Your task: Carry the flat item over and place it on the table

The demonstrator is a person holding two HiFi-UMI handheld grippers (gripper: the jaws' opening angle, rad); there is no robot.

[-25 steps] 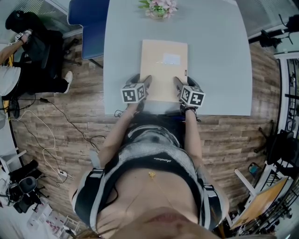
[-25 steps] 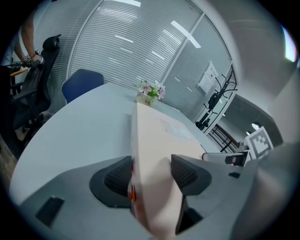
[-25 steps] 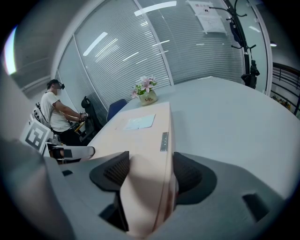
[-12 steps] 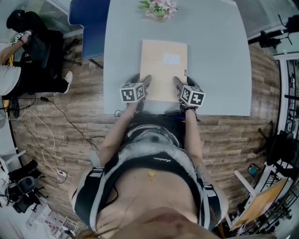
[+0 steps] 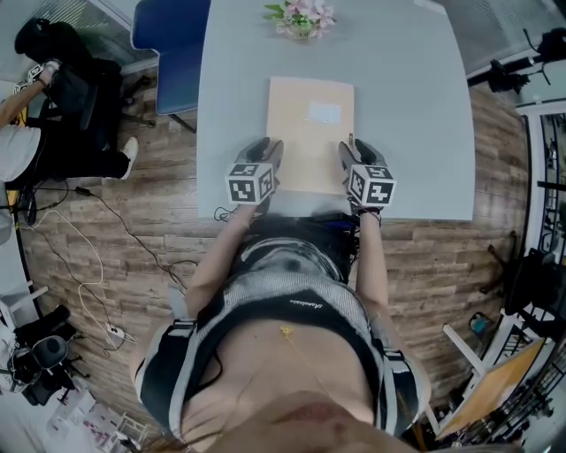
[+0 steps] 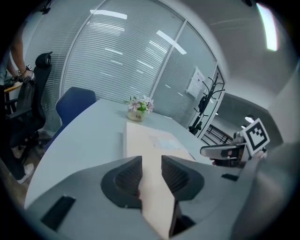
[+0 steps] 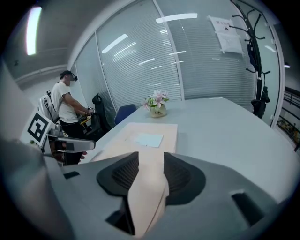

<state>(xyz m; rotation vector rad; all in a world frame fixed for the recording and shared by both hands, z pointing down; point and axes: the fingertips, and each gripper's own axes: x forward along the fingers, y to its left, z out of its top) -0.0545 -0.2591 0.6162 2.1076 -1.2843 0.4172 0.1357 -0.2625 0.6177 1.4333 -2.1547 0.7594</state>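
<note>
The flat item (image 5: 309, 124) is a beige card-coloured rectangle with a pale label, lying on the grey table (image 5: 407, 106) near its front edge. My left gripper (image 5: 269, 150) is at its near left corner and my right gripper (image 5: 348, 152) at its near right corner. In the left gripper view the flat item (image 6: 150, 140) runs between the jaws of the left gripper (image 6: 151, 171), which are closing, with the ribbed pads against it. In the right gripper view the right gripper (image 7: 151, 171) is likewise closing on the flat item (image 7: 145, 136), which fills the gap between its pads.
A small pot of flowers (image 5: 301, 16) stands at the table's far edge, beyond the item. A blue chair (image 5: 164, 44) is at the far left corner. A person (image 5: 35, 106) stands by a black chair at the left. Cables (image 5: 97, 265) lie on the wooden floor.
Both pairs of jaws have narrowed from wide open onto the item's near corners. The item itself lies where it did.
</note>
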